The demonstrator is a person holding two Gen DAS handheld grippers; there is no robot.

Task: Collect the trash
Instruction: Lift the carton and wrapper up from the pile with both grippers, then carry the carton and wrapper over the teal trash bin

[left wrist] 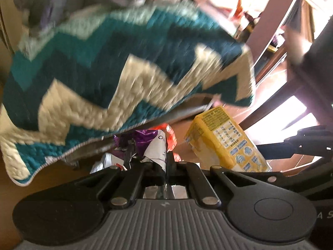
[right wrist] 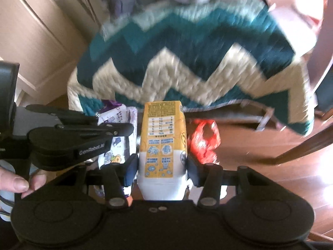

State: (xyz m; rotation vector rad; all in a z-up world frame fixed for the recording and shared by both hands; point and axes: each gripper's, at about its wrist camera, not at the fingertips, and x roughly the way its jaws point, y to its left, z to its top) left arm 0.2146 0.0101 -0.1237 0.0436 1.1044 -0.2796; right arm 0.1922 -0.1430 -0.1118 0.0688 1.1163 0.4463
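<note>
Yellow-and-white carton [right wrist: 162,143] upright beside a crumpled purple-and-white wrapper [right wrist: 116,137].

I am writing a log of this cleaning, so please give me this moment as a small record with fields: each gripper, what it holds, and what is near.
left gripper: shut on white and purple wrapper
right gripper: shut on yellow carton
also near: red wrapper on wooden floor
background: zigzag quilt, teal and cream
picture quality: blurred
</note>
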